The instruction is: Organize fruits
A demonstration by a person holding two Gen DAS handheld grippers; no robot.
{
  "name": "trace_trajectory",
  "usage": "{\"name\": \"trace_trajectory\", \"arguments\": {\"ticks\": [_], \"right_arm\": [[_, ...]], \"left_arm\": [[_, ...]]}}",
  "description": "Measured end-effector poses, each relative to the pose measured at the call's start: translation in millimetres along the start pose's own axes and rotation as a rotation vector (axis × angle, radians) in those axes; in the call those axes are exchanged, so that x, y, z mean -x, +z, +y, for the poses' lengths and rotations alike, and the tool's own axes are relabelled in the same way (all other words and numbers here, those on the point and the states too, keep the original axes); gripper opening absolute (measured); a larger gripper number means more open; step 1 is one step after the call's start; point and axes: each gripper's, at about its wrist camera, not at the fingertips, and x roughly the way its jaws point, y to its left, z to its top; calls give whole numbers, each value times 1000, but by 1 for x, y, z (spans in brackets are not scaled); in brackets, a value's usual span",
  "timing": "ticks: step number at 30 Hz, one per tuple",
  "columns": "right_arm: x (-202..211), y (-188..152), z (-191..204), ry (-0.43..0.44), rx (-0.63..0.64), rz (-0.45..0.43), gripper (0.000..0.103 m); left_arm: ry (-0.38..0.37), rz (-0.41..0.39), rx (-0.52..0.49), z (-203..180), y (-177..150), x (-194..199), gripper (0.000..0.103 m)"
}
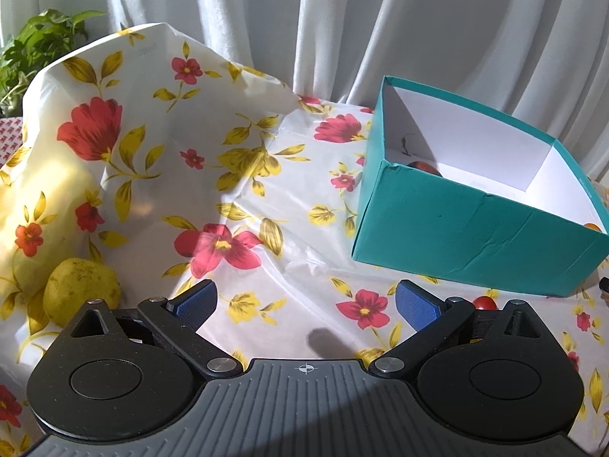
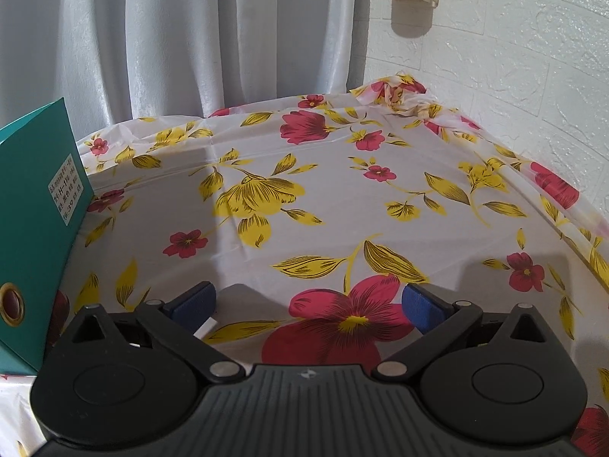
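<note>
A teal box (image 1: 468,228) with a white inside stands on the floral tablecloth at the right of the left wrist view. A red fruit (image 1: 426,167) and an orange fruit (image 1: 593,226) peek over its rim. A yellow-green pear (image 1: 82,285) lies at the lower left, just beyond the left finger. A small red fruit (image 1: 485,302) lies behind the right finger. My left gripper (image 1: 304,304) is open and empty. My right gripper (image 2: 308,306) is open and empty over the cloth; the teal box (image 2: 34,209) is at its left.
The floral cloth (image 1: 125,122) bulges up at the back left. A green plant (image 1: 42,45) stands at the far left. White curtains (image 2: 190,38) hang behind the table. A white brick wall (image 2: 514,57) bounds the right side, where the cloth bunches up (image 2: 403,95).
</note>
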Motion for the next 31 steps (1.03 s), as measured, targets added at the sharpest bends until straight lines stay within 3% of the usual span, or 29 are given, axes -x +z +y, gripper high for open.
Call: {"name": "trace_trajectory", "arguments": {"ticks": [5, 17, 31], "right_arm": [[0, 0, 0, 0, 0, 0, 103], [0, 0, 0, 0, 0, 0, 103], [0, 0, 0, 0, 0, 0, 103]], "left_arm": [[-8, 26, 29, 2, 7, -5, 102], [60, 43, -67, -13, 8, -11, 103], [31, 47, -124, -17, 5, -18, 103]]}}
